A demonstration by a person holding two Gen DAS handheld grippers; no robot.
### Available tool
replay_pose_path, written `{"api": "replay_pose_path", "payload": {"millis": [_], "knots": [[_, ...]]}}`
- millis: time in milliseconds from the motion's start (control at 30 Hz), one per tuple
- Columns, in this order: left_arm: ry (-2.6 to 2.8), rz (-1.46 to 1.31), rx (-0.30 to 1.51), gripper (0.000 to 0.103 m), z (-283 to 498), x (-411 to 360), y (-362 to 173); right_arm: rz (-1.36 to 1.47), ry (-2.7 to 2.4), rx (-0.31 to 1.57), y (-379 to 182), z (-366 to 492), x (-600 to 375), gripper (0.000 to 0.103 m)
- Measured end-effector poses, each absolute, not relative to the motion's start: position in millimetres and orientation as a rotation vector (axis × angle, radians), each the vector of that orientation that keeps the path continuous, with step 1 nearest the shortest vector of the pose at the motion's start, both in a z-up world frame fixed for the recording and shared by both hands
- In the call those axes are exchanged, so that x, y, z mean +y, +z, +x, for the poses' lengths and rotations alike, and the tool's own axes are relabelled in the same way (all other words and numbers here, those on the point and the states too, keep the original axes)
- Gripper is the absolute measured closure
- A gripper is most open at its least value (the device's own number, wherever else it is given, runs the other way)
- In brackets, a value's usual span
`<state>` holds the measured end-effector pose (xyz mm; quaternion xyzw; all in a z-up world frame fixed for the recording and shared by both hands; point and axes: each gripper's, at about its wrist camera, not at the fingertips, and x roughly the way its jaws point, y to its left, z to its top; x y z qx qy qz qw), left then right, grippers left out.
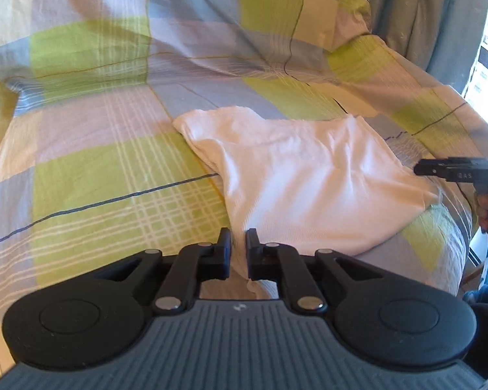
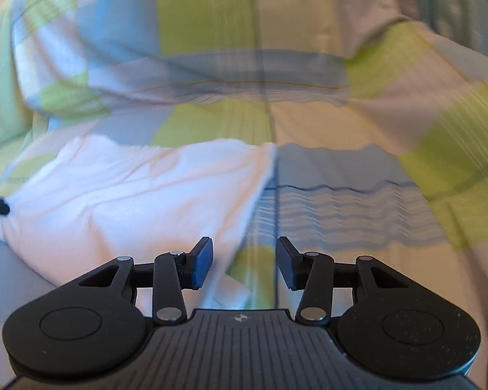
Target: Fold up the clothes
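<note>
**On the bed, a white shirt half folded**

On the checked bedspread [image 1: 114, 175] lies our white shirt [image 1: 309, 175]. It sits near the front edge of the bed, a bit to the right in the left wrist view. In the right wrist view the same white shirt [image 2: 130, 191] fills the left side.

We think the folding has begun but is not done. The shirt looks like it has been doubled over, because no sleeves or neck hole show and one side runs in a long straight line. But it is still a lumpy shape, not a neat square. It has soft wrinkles across the top, and the corners do not line up. We would guess one or two more folds are left, plus some smoothing.

The cloth looks thin and floppy, so it will sag when we lift it.

Our left gripper [image 1: 238, 250] has its fingers pulled in close, with only a thin gap. A bit of the shirt's near corner sits in that gap, so it seems to be pinching the cloth. Our right gripper [image 2: 244, 263] has its fingers spread apart and holds nothing. It hangs just above the shirt's right edge.

Behind the shirt are pillows [image 1: 211, 16] in the same checked cloth, and a curtain [image 1: 423, 16] by a bright window.
</note>
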<state>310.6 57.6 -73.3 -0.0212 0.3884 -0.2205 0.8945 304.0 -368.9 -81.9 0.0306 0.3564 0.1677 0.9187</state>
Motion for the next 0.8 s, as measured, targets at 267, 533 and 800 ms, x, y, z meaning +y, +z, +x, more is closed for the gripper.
{"api": "replay_pose_path", "payload": {"millis": [267, 533, 800], "knots": [[-0.478, -0.16, 0.79, 0.084, 296, 58, -69, 0.286, 0.373, 0.781, -90, 265, -382, 0.056], [-0.445, 0.041, 0.825, 0.102, 285, 41, -77, 0.358, 0.303, 0.822, -96, 265, -398, 0.094], [-0.422, 0.114, 0.791, 0.101, 260, 39, -49, 0.393, 0.247, 0.759, -75, 242, -413, 0.077]]}}
